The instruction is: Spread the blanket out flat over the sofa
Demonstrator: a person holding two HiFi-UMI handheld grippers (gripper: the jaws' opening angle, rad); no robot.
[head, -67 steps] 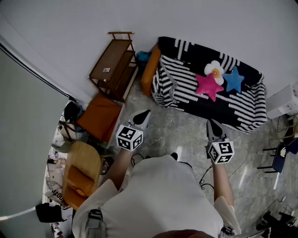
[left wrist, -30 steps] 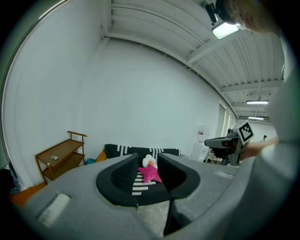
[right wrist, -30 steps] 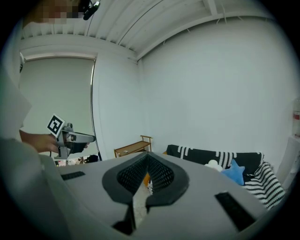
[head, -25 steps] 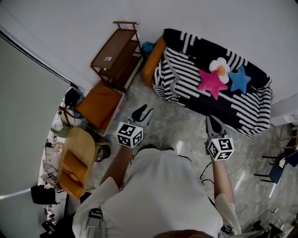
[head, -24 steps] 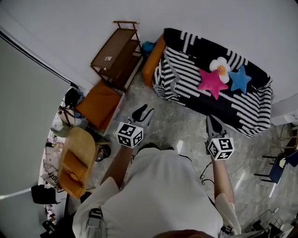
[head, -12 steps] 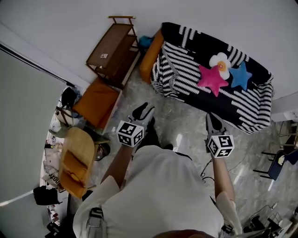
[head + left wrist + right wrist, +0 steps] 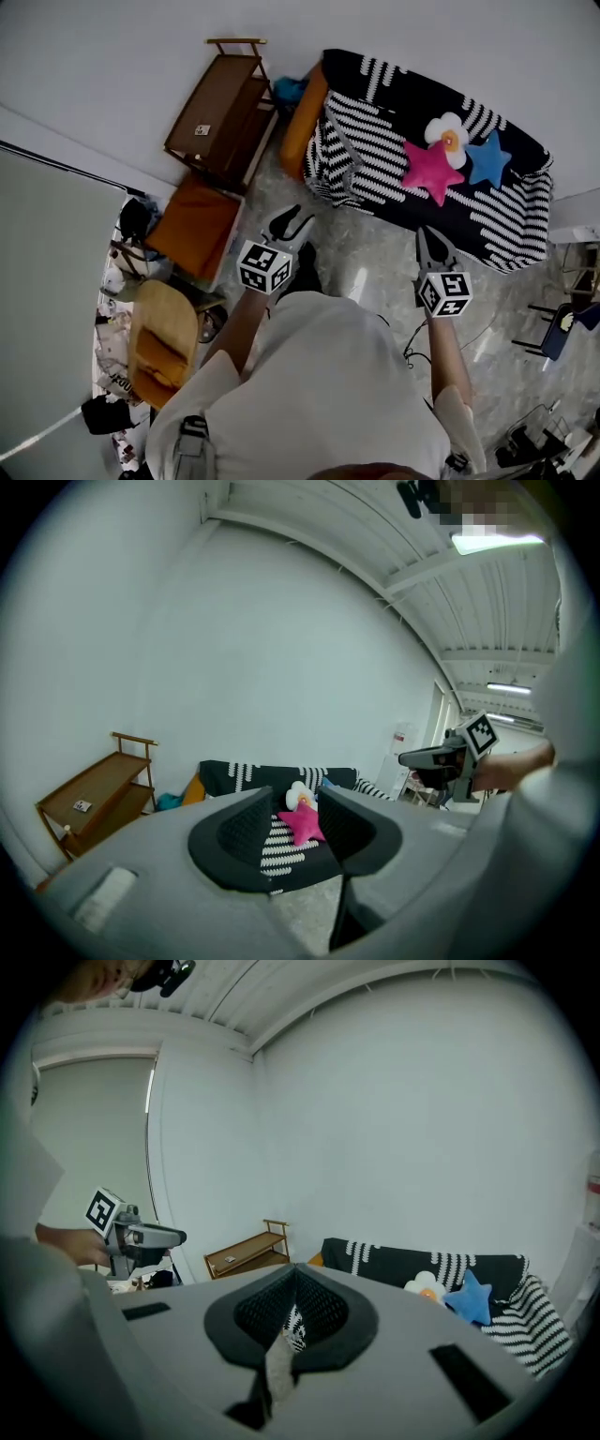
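Blanket [image 7: 375, 141] drapes sofa [image 7: 298, 127], rumpled at its left end, long axis crosswise ahead; left gripper [image 7: 291, 220] nearest rumple, fingers spread; right gripper [image 7: 427, 242] fingers pressed together, empty.

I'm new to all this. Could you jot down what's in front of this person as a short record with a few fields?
place: room with a sofa against the wall, a wooden shelf beside it
blanket: black-and-white stripes, draped over the sofa, rumpled at the end nearest the shelf
cushions: pink star, blue star, flower, all lying on the blanket
left gripper: open, empty, short of the sofa
right gripper: shut, empty, short of the sofa
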